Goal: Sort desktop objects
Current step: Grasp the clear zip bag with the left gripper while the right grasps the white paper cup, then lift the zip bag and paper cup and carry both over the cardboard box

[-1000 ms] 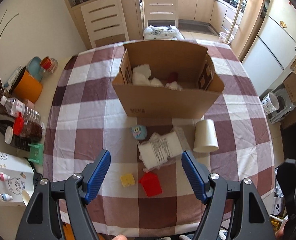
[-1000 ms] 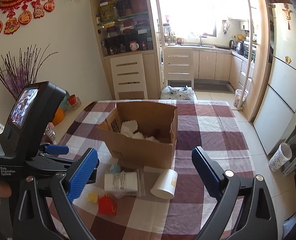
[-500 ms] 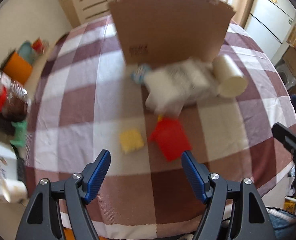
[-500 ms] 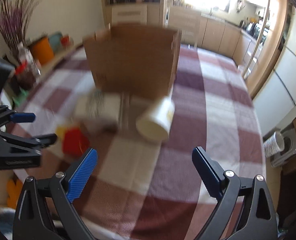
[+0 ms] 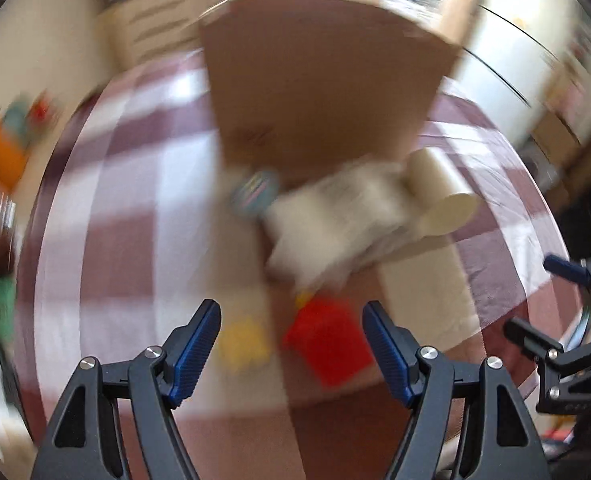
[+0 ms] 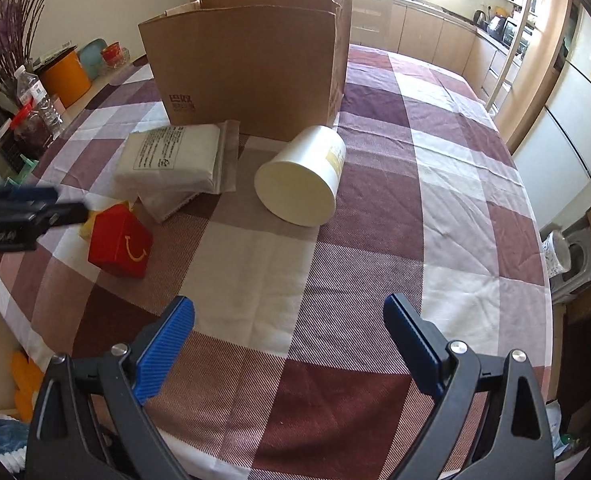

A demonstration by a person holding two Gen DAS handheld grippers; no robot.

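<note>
Currently red box (image 6: 119,240) sits near table's left edge, white packet (image 6: 171,160) and tipped cup (image 6: 301,176) mid-table before cardboard box (image 6: 247,68). Left gripper (image 5: 291,344) and right gripper (image 6: 289,344) both wide open, empty, above the checked tablecloth (image 6: 435,200).

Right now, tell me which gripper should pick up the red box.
Left. The left gripper, open, already has the red box between its fingers. The right gripper, also open, points toward the white cup, with the box off to its left.
</note>
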